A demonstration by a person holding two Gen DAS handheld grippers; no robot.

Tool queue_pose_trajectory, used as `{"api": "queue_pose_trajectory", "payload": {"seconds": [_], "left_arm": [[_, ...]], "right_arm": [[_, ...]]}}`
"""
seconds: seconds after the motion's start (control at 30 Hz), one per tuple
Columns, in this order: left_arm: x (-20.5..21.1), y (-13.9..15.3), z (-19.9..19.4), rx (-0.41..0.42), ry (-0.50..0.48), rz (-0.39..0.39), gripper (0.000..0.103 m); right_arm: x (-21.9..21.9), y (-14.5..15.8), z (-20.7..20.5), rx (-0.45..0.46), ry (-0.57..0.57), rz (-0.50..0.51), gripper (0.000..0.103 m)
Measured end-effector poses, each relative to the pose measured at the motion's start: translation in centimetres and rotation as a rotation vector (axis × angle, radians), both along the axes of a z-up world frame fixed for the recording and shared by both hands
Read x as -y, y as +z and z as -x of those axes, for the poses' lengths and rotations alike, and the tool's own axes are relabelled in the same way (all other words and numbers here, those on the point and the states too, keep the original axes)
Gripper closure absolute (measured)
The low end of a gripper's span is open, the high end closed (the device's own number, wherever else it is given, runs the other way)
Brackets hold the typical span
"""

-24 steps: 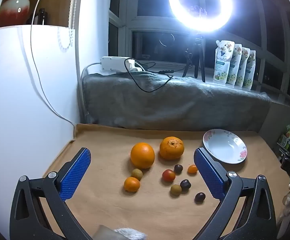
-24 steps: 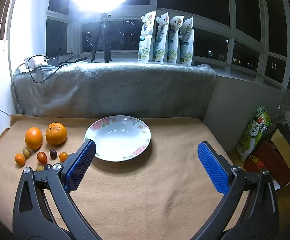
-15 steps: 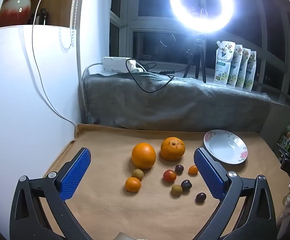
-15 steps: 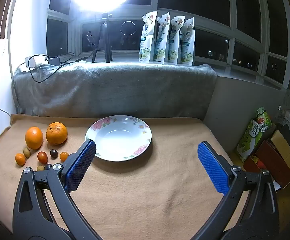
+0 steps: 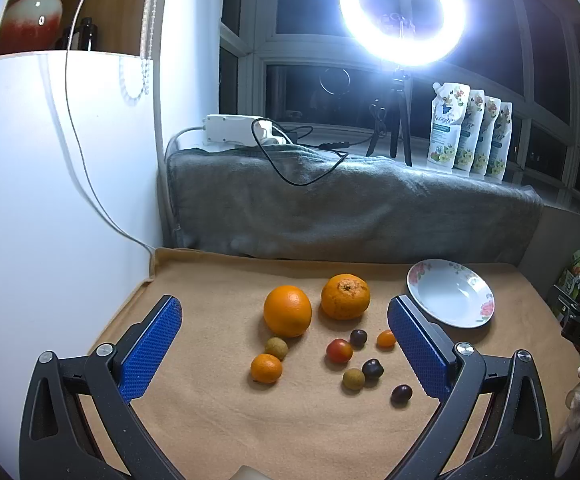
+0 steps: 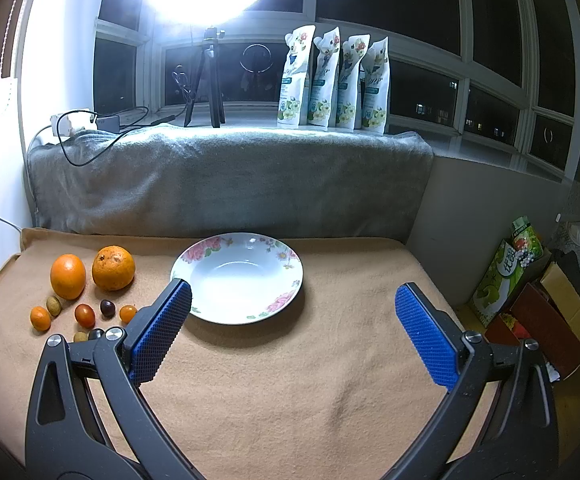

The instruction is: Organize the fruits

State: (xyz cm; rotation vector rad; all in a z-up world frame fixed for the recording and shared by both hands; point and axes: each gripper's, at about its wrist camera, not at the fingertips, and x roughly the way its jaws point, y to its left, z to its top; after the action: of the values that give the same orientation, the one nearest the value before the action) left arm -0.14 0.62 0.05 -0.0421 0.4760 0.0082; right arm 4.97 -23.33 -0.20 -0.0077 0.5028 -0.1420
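Tan blanket, scattered fruits, empty plate

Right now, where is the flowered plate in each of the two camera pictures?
Left wrist view: the plate sits at the right, beyond the fruit, empty.
Right wrist view: the plate sits mid-picture, fruit to its left.
Shared landmark: the bumpy orange, the fruit nearest the plate's far side.

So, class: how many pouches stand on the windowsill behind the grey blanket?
4, upright in one row to the right of the ring light's tripod: first pouch, second, third, fourth. None looks hidden.
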Motion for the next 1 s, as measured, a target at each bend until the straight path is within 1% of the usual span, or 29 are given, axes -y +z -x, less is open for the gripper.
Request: {"api": "queue_pose_trajectory", "payload": {"seconds": [1.0], "left_arm": [[0.41,-0.13,-0.04,-0.004,0.0,-0.006,0.0]], "right_arm": [[-0.07,0.19,-0.03,-0.001,0.0,0.009,0.0]]}}
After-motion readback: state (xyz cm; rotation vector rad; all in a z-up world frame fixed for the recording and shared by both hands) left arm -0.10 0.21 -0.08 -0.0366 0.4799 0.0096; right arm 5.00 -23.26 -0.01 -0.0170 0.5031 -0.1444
